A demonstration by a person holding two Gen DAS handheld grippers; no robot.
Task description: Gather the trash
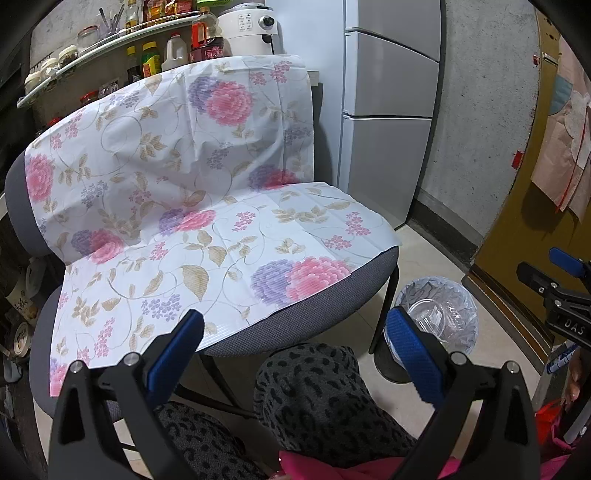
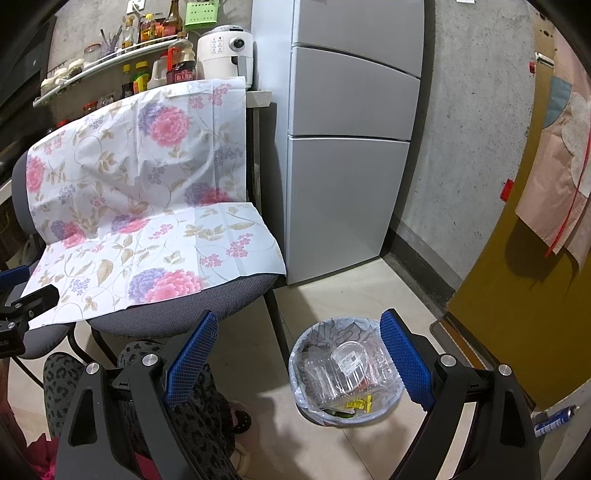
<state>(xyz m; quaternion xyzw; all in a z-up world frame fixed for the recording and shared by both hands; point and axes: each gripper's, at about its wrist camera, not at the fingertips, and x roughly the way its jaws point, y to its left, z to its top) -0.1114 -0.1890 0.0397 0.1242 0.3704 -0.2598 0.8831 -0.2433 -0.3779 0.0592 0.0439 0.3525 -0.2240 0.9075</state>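
A small trash bin point(image 2: 310, 402) with a pale liner stands on the tiled floor right of the chair. It holds clear plastic containers point(image 2: 347, 365) and yellow scraps point(image 2: 360, 403). The bin also shows in the left wrist view point(image 1: 458, 295). My right gripper point(image 2: 297, 358) is open and empty, hovering above the bin's left side. My left gripper point(image 1: 295, 350) is open and empty, in front of the chair seat. A floral sheet point(image 1: 177, 206) covers the grey chair point(image 1: 314, 314); no trash lies on it.
A grey fridge point(image 2: 347, 147) stands behind the bin. A shelf of bottles and jars point(image 1: 122, 40) and a white appliance point(image 1: 251, 26) are behind the chair. The person's patterned knees point(image 1: 314, 391) are below the grippers. A yellow door point(image 2: 524, 295) is at right.
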